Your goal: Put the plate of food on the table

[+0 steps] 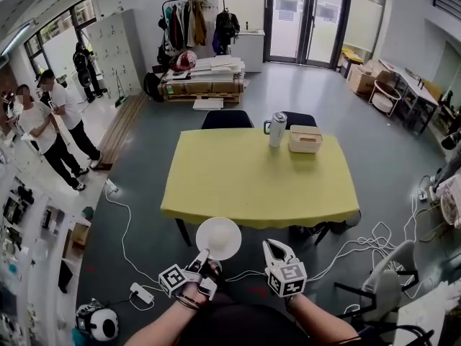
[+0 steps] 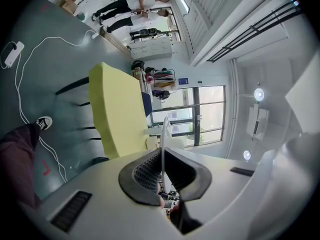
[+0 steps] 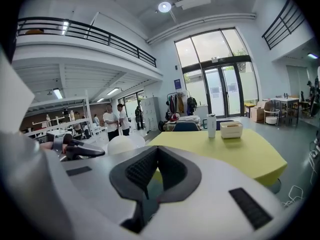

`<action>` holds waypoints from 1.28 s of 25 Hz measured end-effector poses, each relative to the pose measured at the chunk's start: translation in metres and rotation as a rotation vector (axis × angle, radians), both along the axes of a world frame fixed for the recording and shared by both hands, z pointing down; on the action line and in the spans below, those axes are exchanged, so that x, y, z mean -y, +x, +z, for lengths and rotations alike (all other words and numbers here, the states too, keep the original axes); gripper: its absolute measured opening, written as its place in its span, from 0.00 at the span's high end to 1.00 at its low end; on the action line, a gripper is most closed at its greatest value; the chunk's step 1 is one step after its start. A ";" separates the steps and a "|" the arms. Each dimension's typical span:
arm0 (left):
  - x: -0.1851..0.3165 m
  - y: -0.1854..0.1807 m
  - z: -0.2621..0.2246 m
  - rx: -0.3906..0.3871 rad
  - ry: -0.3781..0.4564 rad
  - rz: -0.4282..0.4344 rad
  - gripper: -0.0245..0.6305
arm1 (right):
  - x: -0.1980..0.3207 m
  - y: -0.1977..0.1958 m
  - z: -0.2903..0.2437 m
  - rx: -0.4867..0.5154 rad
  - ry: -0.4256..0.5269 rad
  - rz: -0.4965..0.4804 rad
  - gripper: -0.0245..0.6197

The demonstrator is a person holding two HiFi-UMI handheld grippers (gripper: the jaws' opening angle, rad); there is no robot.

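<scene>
Gripping a white plate [image 1: 218, 238] by its near rim, the left tongs [image 1: 201, 255] were clamped tight on the thin edge. In the left gripper view the plate showed as a narrow white line running out from between the two dark ribbed pads. From the head view the plate lay roughly flat, its round face turned up, and that face looked plain white; anything on it could not be made out.

The plate was in the air at the near edge of the yellow surface [image 1: 252, 186], a little left of that edge's middle. Whether its far rim reached over the edge could not be told. It was not resting on the surface.

The right tongs [image 1: 274, 248] were beside the left, nearer the middle of the near edge. Their jaws were drawn together with nothing between them. They pointed across the surface toward its far side.

Toward the far edge, right of its middle, stood a white tumbler [image 1: 277, 129]. A cream box [image 1: 305, 139] sat just beside it on the right. Two dark chairs [image 1: 227, 119] were pushed in against the far edge.

White cables [image 1: 119, 222] trailed over the grey floor [image 1: 144, 164] off the left edge, running to a power strip [image 1: 141, 293]. Well beyond that edge several people [image 1: 43, 128] stood together. Past the far edge were stacked cartons [image 1: 205, 81], a clothes rack [image 1: 191, 20] and glass doors [image 1: 306, 16].
</scene>
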State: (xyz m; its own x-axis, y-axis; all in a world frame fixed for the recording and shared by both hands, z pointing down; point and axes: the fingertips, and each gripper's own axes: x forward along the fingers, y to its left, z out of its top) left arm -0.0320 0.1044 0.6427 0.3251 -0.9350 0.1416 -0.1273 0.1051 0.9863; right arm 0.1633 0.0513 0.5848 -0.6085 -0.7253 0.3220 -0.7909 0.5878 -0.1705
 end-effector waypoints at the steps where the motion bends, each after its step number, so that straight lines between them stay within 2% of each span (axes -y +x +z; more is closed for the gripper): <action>1: 0.010 -0.004 -0.001 -0.003 0.003 0.001 0.94 | 0.008 -0.004 0.000 -0.002 0.000 0.001 0.95; 9: 0.085 -0.042 -0.008 -0.020 0.012 0.024 0.94 | 0.076 -0.045 -0.004 -0.010 -0.011 0.016 0.95; 15: 0.154 -0.069 -0.015 -0.039 0.033 0.067 0.94 | 0.133 -0.073 -0.008 -0.019 -0.018 0.051 0.95; 26: 0.260 -0.119 -0.018 -0.036 0.024 0.141 0.94 | 0.230 -0.143 -0.022 -0.033 -0.004 0.088 0.95; 32: 0.300 -0.133 -0.018 -0.051 0.022 0.150 0.94 | 0.262 -0.151 -0.016 -0.042 -0.024 0.117 0.95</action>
State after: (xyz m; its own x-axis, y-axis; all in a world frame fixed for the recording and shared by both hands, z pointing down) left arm -0.1654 -0.1960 0.6246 0.4672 -0.8784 0.1013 -0.0895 0.0669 0.9937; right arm 0.0118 -0.2110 0.5686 -0.5057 -0.7824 0.3634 -0.8605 0.4872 -0.1485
